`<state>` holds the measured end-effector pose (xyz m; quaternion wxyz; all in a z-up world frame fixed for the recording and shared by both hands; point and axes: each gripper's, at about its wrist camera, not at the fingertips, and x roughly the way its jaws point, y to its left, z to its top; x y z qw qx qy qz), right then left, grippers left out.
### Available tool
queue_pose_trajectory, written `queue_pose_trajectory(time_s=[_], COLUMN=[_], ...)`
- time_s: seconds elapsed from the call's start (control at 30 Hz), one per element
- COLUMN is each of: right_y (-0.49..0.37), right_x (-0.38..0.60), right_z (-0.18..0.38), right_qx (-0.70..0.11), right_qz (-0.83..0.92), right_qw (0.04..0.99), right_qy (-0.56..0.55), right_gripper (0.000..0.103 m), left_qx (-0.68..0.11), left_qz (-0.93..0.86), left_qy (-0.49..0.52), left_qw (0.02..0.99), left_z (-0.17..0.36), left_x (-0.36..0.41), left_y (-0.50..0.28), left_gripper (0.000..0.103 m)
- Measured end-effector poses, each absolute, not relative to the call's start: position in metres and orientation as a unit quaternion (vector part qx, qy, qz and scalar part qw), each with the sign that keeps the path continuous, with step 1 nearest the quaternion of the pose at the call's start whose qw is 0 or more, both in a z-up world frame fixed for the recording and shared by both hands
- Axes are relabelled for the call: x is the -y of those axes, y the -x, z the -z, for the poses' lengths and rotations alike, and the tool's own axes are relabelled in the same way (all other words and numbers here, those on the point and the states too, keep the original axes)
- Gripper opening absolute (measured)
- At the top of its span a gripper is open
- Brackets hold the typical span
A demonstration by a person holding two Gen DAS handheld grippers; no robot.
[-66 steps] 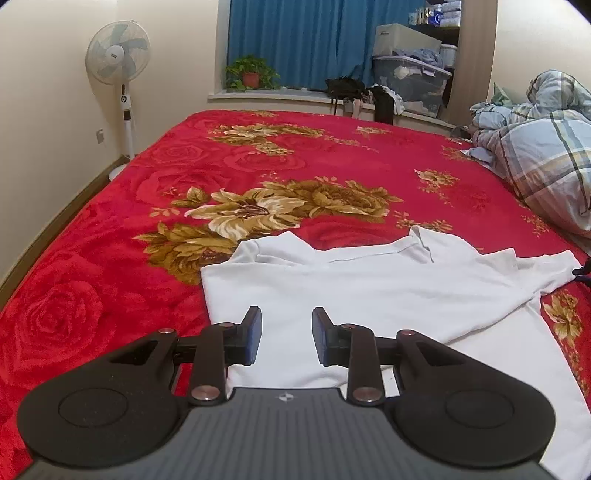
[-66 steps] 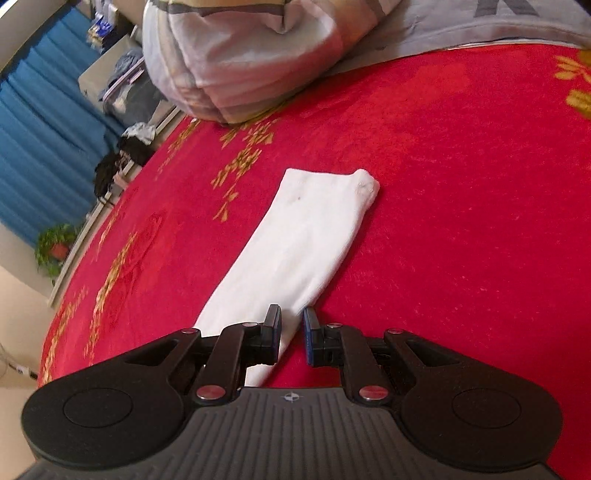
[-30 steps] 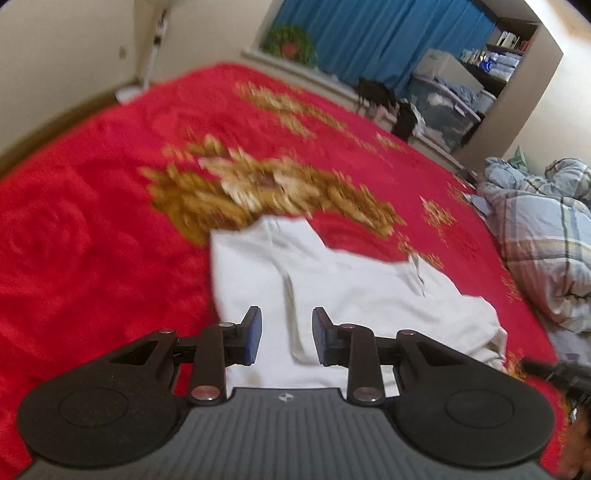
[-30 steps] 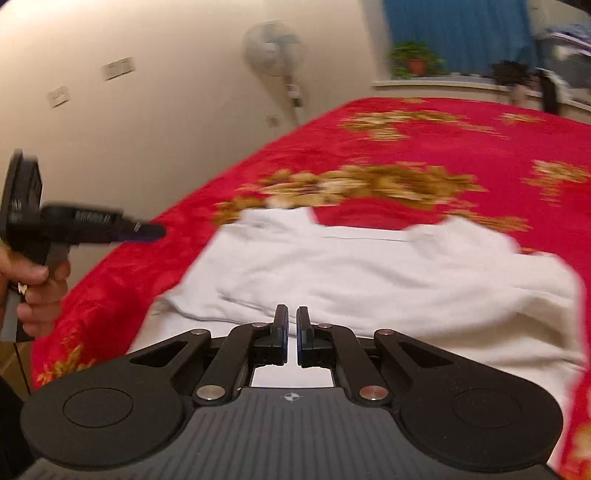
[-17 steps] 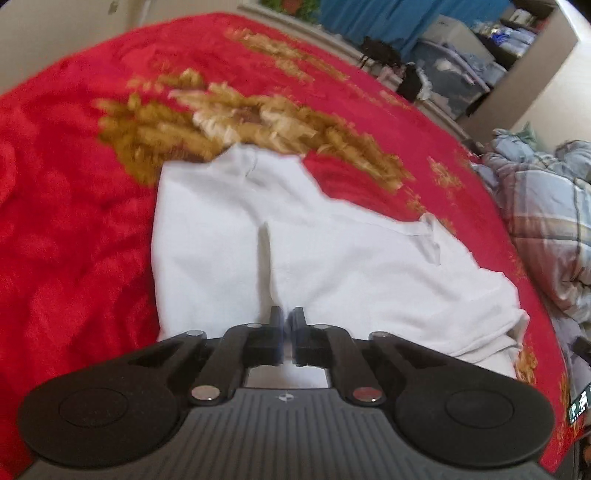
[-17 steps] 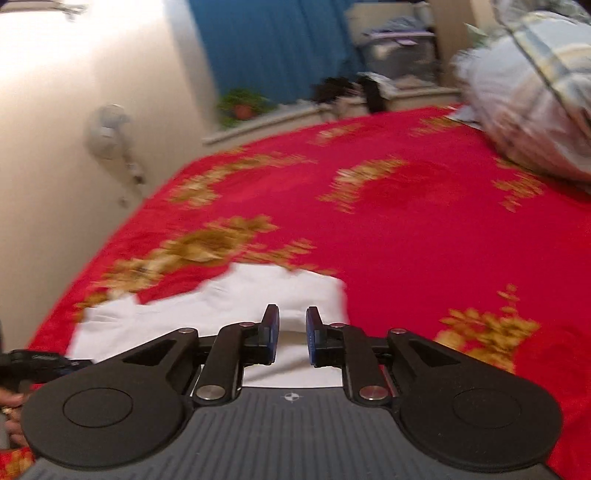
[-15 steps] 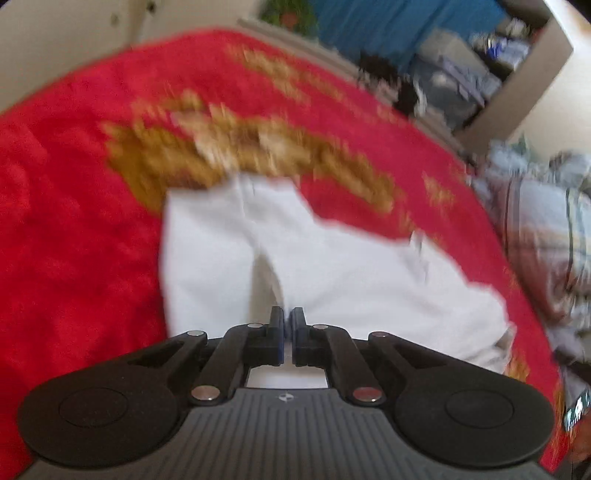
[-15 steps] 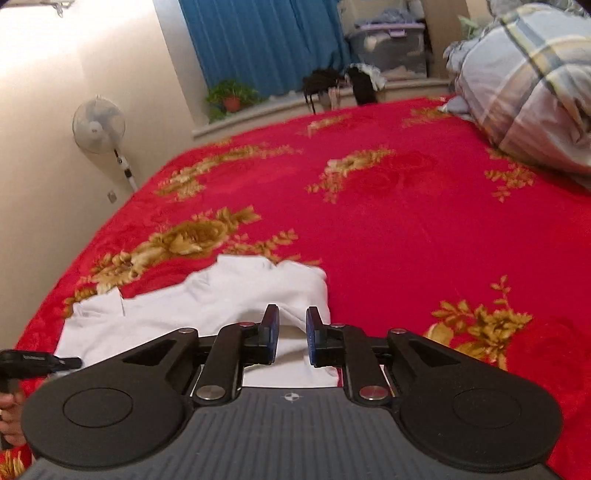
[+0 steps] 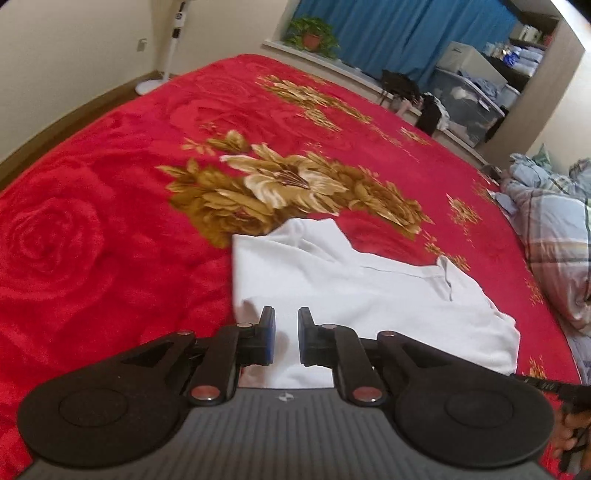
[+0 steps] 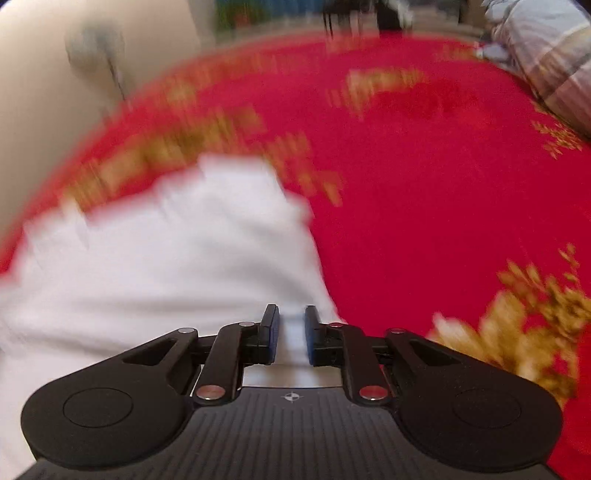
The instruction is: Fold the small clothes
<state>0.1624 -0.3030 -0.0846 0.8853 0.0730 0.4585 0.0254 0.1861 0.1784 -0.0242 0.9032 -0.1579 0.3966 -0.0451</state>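
A white collared shirt [image 9: 369, 295] lies partly folded on the red floral blanket [image 9: 110, 221], both sleeves turned in over the body. My left gripper [image 9: 286, 332] is open and empty, just above the shirt's near left edge. In the blurred right wrist view the shirt [image 10: 166, 251] fills the left half. My right gripper [image 10: 291, 328] is open with a narrow gap over the shirt's near right edge; no cloth shows between its pads.
A plaid quilt [image 9: 554, 229] is bunched at the bed's right side. A standing fan [image 9: 173, 40] is by the left wall. Blue curtains, a potted plant [image 9: 314, 33] and storage bins [image 9: 469, 110] line the far side. The other gripper's tip [image 9: 546, 386] shows at lower right.
My left gripper was shut on the shirt's edge half a second ago and has opened, letting go. My right gripper has swung quickly left and down over the shirt.
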Motion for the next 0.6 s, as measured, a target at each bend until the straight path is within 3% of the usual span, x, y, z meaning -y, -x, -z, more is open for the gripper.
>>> queue_pose_trajectory(time_s=[0.23, 0.5, 0.53, 0.57, 0.6], right_y=[-0.172, -0.240, -0.244, -0.248, -0.252], right_x=[0.321, 0.350, 0.349, 0.348, 0.345], right_z=[0.037, 0.090, 0.091, 0.089, 0.084], right_qx=[-0.362, -0.426, -0.423, -0.418, -0.406], right_qz=[-0.043, -0.022, -0.027, -0.038, -0.053], right_qw=[0.919, 0.852, 0.850, 0.851, 0.857], right_qy=[-0.153, -0.305, -0.314, -0.315, -0.313], right_gripper=[0.013, 0.020, 0.019, 0.006, 0.004], left_qx=[-0.384, -0.385, -0.385, -0.385, -0.384], left_qz=[0.060, 0.062, 0.063, 0.062, 0.062], left_qy=[0.154, 0.142, 0.142, 0.142, 0.142], left_qw=[0.908, 0.910, 0.910, 0.910, 0.910], left_z=[0.016, 0.019, 0.019, 0.019, 0.020], left_x=[-0.169, -0.166, -0.166, -0.166, -0.166], left_y=[-0.195, -0.199, -0.200, -0.200, -0.200], left_gripper=[0.013, 0.013, 0.013, 0.013, 0.013])
